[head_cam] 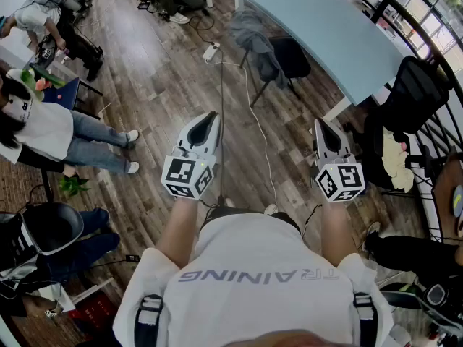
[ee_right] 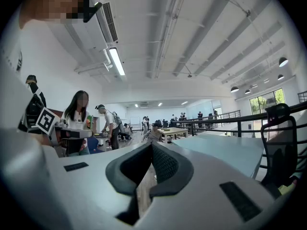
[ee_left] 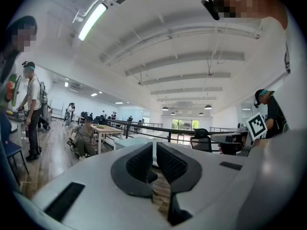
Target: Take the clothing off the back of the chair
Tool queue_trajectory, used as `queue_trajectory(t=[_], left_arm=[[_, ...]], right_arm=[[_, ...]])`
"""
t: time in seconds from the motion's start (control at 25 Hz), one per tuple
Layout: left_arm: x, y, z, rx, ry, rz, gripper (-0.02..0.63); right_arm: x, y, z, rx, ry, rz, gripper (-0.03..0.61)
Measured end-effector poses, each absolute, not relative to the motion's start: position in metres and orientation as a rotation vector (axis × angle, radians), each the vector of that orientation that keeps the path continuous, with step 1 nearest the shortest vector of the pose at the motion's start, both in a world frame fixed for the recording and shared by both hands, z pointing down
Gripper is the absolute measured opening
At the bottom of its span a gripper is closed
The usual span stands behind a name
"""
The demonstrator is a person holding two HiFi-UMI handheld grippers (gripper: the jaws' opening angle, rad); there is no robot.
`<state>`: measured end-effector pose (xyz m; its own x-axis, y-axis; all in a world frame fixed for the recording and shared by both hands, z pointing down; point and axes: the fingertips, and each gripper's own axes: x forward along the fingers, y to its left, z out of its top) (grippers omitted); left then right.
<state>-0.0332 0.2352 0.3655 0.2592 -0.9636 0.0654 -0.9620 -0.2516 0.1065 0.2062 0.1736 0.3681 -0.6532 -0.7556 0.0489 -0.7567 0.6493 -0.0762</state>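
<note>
In the head view a grey garment [head_cam: 255, 40] hangs over the back of a black chair [head_cam: 291, 56] that stands at the near edge of a light blue table [head_cam: 329, 27]. My left gripper [head_cam: 210, 117] and right gripper [head_cam: 323, 124] are held level side by side, well short of the chair and pointing toward it. Both are shut and hold nothing. In the left gripper view the jaws of the left gripper [ee_left: 154, 149] meet at the tips. The right gripper [ee_right: 150, 149] shows the same in the right gripper view. Neither gripper view shows the garment.
A white power strip [head_cam: 211, 50] and its cable [head_cam: 255, 121] lie on the wooden floor between me and the chair. A second black chair [head_cam: 412, 92] stands at the right by a dark railing [head_cam: 405, 20]. People sit at the left [head_cam: 51, 132].
</note>
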Motion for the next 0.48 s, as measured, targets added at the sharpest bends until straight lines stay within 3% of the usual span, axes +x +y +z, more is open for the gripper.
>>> queue_trajectory(t=[0.48], left_arm=[[-0.0275,0.2390,0.3658,2.392,-1.836,-0.023,0.053]], right_arm=[[0.2095,0.1765,0.3696,1.299,-2.841,0.142,0.020]])
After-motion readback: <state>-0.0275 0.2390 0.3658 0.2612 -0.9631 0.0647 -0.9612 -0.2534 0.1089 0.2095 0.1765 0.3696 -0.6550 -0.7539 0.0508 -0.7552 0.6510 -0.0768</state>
